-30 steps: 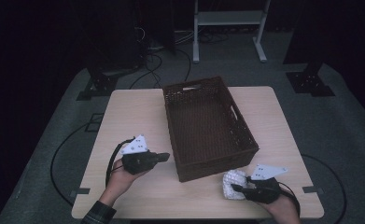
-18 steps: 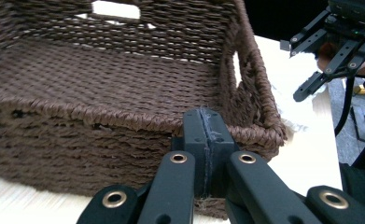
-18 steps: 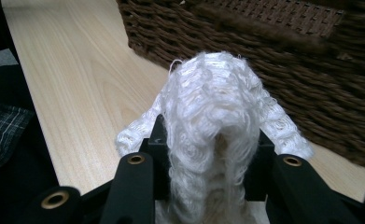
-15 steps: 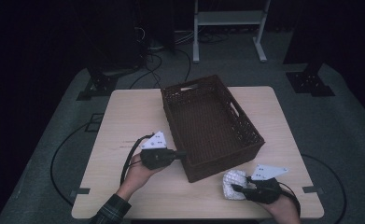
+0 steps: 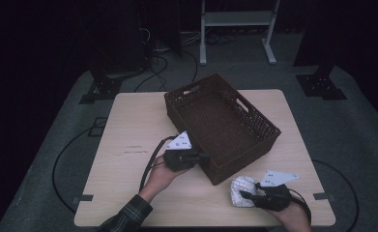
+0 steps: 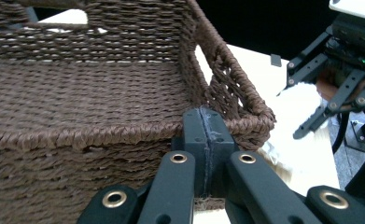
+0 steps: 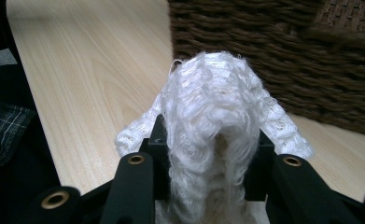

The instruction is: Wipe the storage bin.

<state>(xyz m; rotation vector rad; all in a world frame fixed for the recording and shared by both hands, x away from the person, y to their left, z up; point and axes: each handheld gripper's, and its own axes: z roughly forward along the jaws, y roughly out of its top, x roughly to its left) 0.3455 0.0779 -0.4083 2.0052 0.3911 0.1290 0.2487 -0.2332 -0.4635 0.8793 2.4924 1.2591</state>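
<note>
- Left gripper (image 5: 202, 155), jaws pressed together and empty, sits against the basket (image 5: 254, 126) wall; it might shove it.
- Right gripper (image 5: 246, 194) pinches the white cloth (image 5: 240, 188), which could snag the rim.

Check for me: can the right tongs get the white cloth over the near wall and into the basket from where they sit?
Probably yes. The right tongs are shut on the white cloth, close beside the basket with bare table between. The left tongs, shut at the near rim farther left, seem out of the path.
</note>
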